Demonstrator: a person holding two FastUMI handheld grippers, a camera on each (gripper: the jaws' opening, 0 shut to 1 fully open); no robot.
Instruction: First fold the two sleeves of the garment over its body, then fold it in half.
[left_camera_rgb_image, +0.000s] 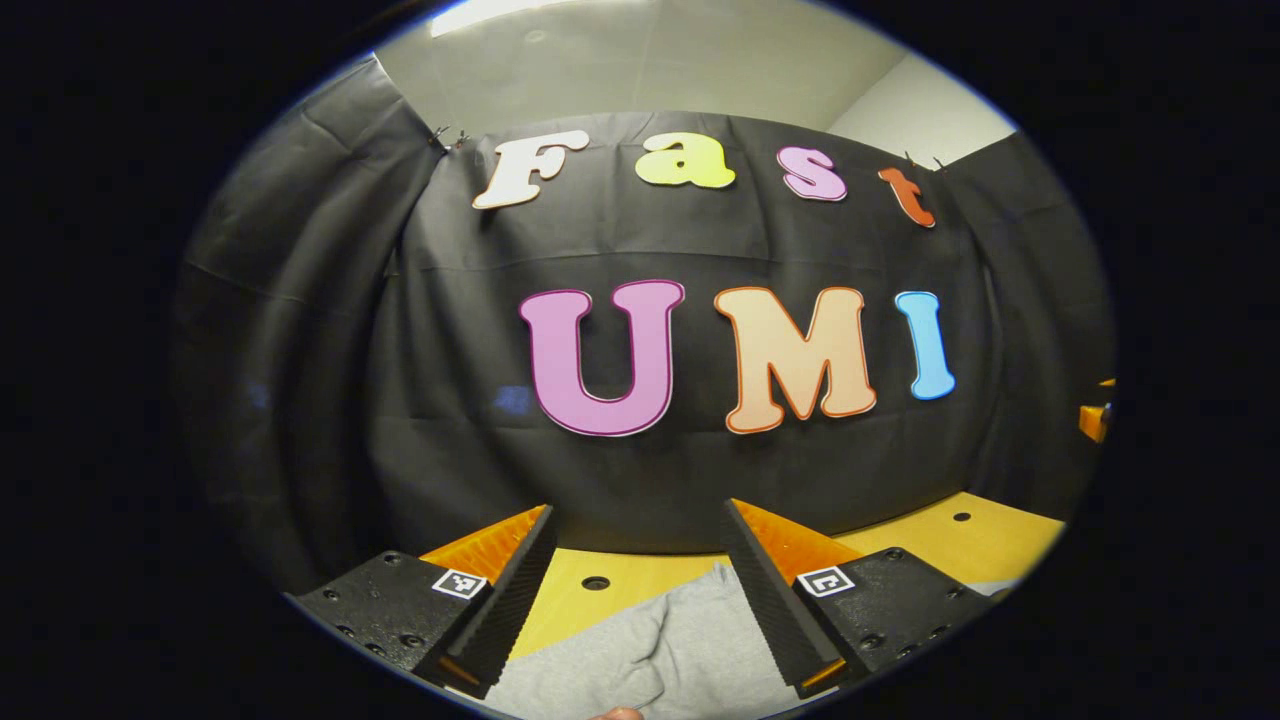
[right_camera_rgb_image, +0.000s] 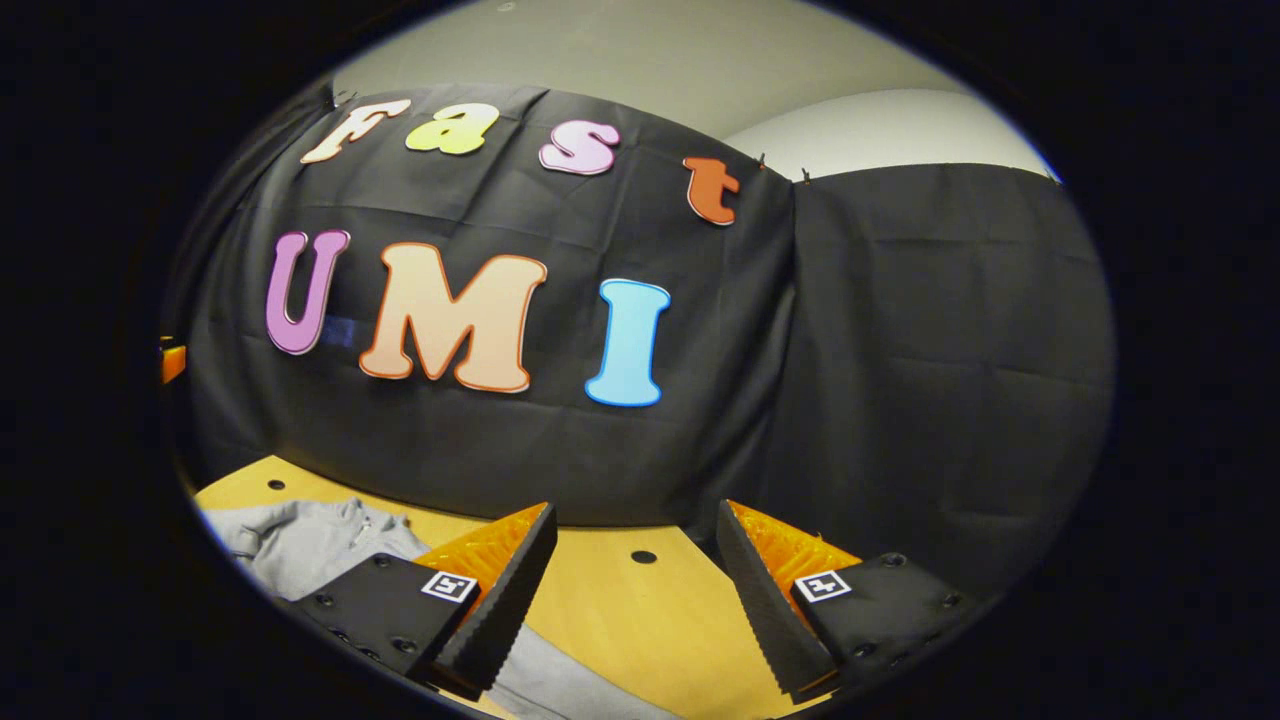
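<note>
Mostly cut off at 6 o'clock in the left gripper view: a grey sweatshirt (left_camera_rgb_image: 680, 640), wrinkled, only a rumpled part showing between the fingers of the left tool (left_camera_rgb_image: 640, 540). Hard to tell which part of the garment that is. At the very bottom edge, a sliver of a fingertip (left_camera_rgb_image: 615, 714), too small to make out further.

In the right gripper view, more of the grey sweatshirt (right_camera_rgb_image: 310, 545) at 8 o'clock, bunched, with what looks like a zip collar, partly hidden behind the near finger of the right tool (right_camera_rgb_image: 635, 540); another strip of grey cloth at 6 o'clock under that finger.

Spread on a yellow wooden tabletop (left_camera_rgb_image: 960, 545) with small dark holes (right_camera_rgb_image: 643, 556). Behind it, black cloth wall (right_camera_rgb_image: 930, 350) hung in folds; above, pale ceiling and wall (left_camera_rgb_image: 650, 60).

Left tool held apart, clamped on nothing, above the cloth. Right tool likewise apart, over bare tabletop at 6 o'clock, gripping nothing.

At 3 o'clock in the left gripper view, an orange bit (left_camera_rgb_image: 1095, 420), cut off and unclear.
</note>
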